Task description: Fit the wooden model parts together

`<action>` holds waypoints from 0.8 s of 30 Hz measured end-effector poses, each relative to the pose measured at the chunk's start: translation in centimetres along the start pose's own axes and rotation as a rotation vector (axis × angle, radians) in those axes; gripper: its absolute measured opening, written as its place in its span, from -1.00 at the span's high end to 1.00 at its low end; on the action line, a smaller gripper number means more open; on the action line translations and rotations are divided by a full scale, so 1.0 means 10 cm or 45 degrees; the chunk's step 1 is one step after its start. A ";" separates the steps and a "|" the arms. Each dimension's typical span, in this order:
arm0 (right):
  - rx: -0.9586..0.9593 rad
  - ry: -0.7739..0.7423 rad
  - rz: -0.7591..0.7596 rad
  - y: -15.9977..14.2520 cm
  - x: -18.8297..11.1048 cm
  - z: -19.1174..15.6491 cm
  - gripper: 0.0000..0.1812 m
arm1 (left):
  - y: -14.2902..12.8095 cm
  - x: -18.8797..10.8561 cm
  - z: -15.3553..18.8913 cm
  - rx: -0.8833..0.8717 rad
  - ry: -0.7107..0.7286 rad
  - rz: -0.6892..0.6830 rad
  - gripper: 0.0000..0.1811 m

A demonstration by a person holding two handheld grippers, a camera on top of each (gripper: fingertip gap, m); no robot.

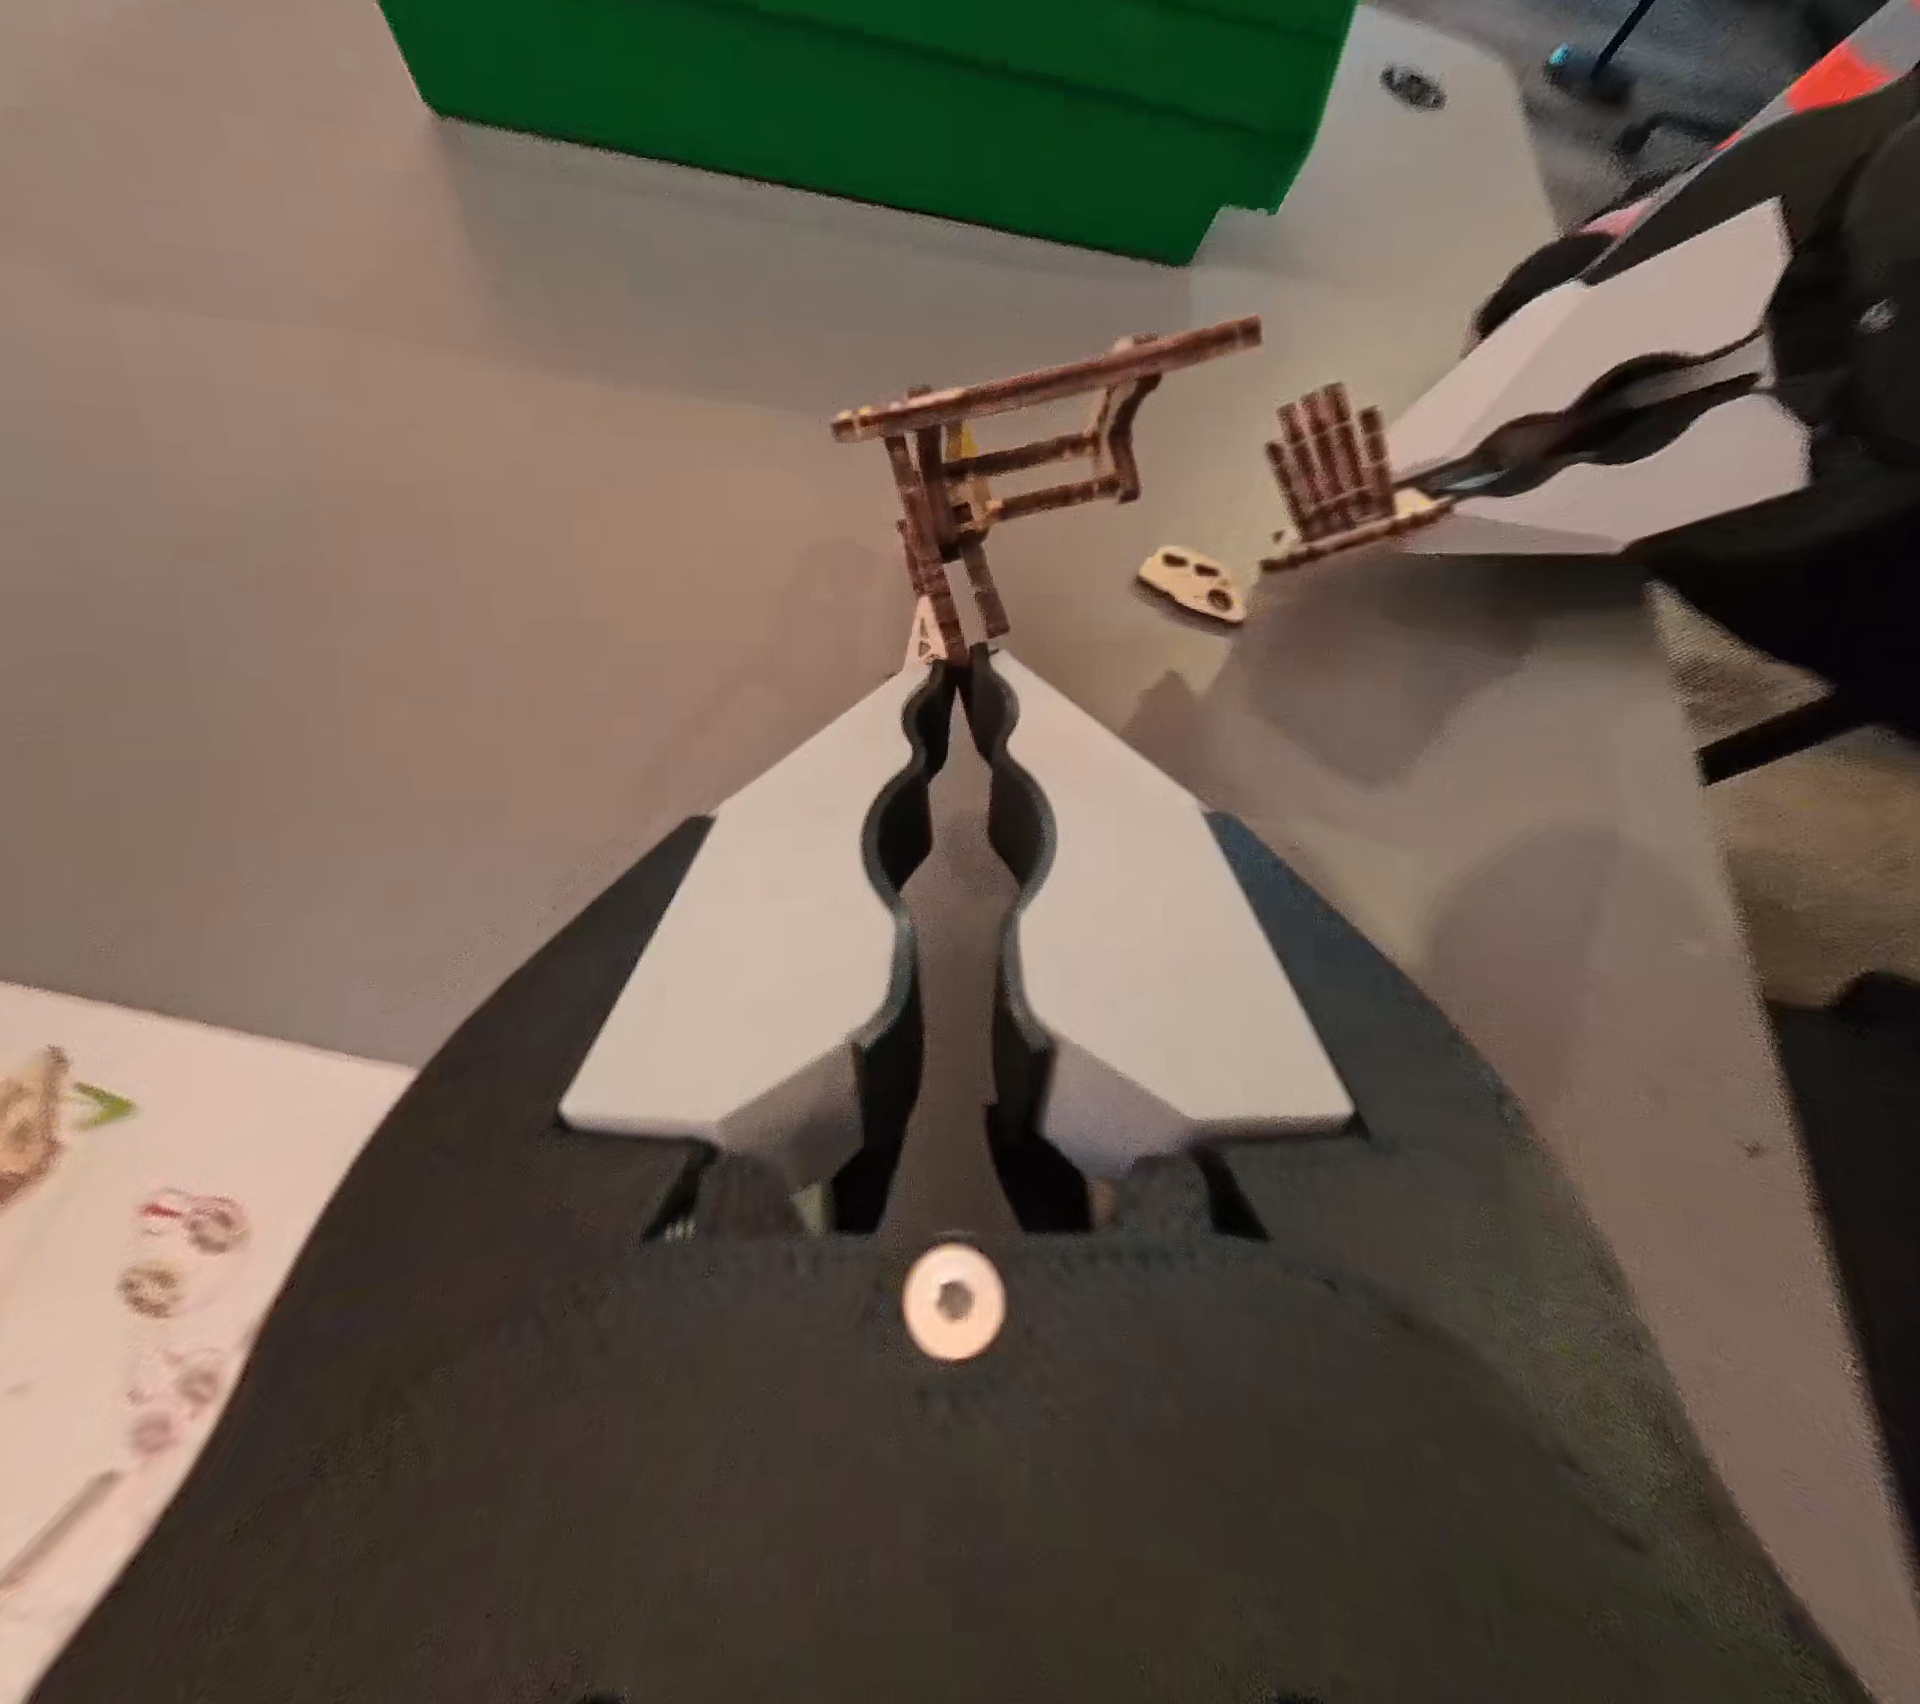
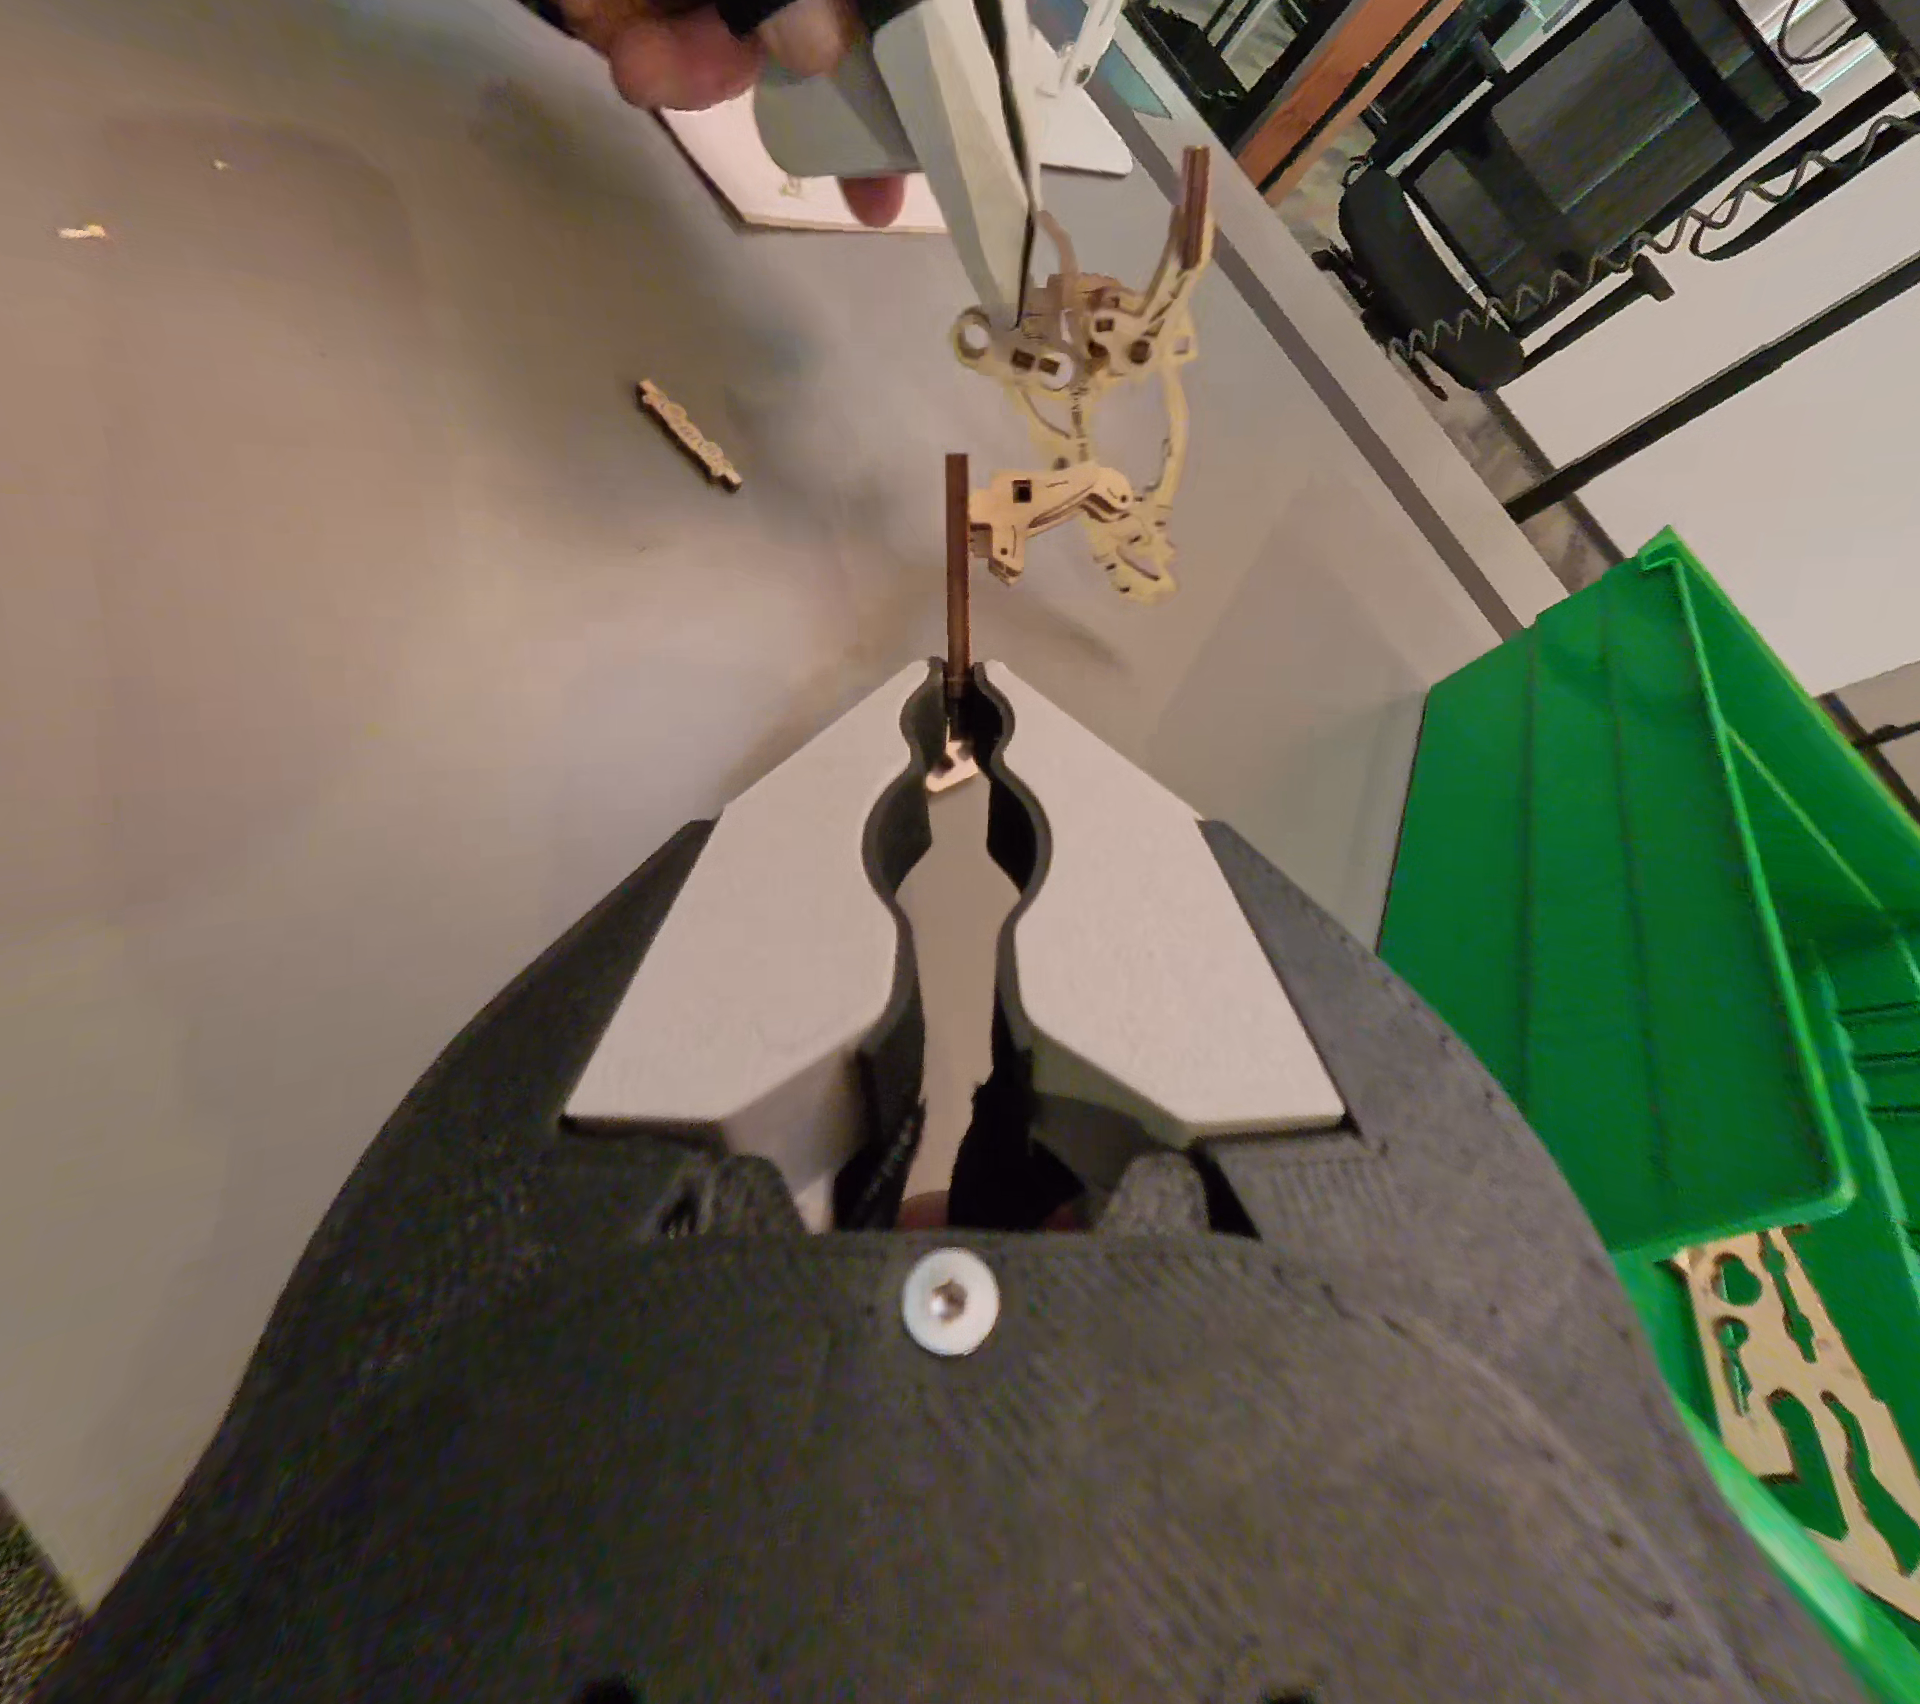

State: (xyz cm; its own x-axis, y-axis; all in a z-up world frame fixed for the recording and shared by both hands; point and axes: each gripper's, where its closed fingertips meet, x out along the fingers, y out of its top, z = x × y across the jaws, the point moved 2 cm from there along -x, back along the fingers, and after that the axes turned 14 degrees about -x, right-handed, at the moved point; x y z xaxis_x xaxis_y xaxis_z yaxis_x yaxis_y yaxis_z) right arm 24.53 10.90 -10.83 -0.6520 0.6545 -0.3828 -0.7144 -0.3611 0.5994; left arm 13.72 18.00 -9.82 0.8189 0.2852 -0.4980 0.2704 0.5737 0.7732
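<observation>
My left gripper [image 1: 961,665] is shut on the lower end of a partly built wooden model [image 1: 1039,433], a brown-edged open frame held above the grey table [image 1: 416,459]. In the right wrist view the left gripper [image 2: 1023,314] hangs the pale model [image 2: 1132,397] from above. My right gripper [image 2: 961,686] is shut on a thin wooden part [image 2: 957,563], seen edge-on. In the left wrist view the right gripper [image 1: 1439,493] holds this slatted part [image 1: 1335,465] just right of the model, a small gap between them.
A green bin [image 1: 831,13] stands behind the model; in the right wrist view the bin [image 2: 1621,927] holds a cut-out wooden sheet [image 2: 1787,1415]. Loose wooden pieces lie on the table [image 1: 1195,589], [image 2: 691,433]. An instruction sheet [image 1: 114,1239] lies at the lower left. A hand [image 2: 707,33] holds the left gripper. The grippers' ends are close to 11 cm from one another.
</observation>
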 end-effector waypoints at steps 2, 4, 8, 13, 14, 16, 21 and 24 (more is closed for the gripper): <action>0.013 0.002 0.014 0.01 0.01 0.06 0.99 | -0.01 -0.02 0.02 -0.114 -0.015 0.004 0.98; 0.018 0.003 0.029 0.01 0.03 0.11 0.99 | -0.02 -0.05 0.10 -0.256 -0.095 0.003 0.98; 0.046 0.052 0.086 0.09 0.09 0.17 0.99 | -0.04 -0.11 0.17 -0.518 -0.193 0.044 0.98; 0.043 0.128 0.098 0.14 0.16 0.18 0.99 | -0.17 -0.16 0.20 -0.727 -0.261 0.094 0.98; 0.041 0.147 0.094 0.13 0.17 0.17 0.99 | -0.18 -0.17 0.20 -0.753 -0.270 0.109 0.98; 0.041 0.179 0.105 0.14 0.20 0.15 0.99 | -0.22 -0.18 0.16 -0.820 -0.248 0.120 0.98; 0.003 0.271 0.126 0.20 0.28 0.06 0.99 | -0.27 -0.22 0.21 -0.913 -0.287 0.137 0.98; -0.015 0.335 0.154 0.23 0.31 0.02 0.99 | -0.37 -0.22 0.23 -0.932 -0.287 0.112 0.98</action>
State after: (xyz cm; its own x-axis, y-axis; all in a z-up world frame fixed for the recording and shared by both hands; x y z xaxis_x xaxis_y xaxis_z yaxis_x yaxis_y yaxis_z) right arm 20.88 12.25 -10.46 -0.7750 0.4118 -0.4793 -0.6293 -0.4344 0.6444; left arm 12.09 13.47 -10.61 0.9265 0.2350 -0.2939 -0.1402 0.9403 0.3101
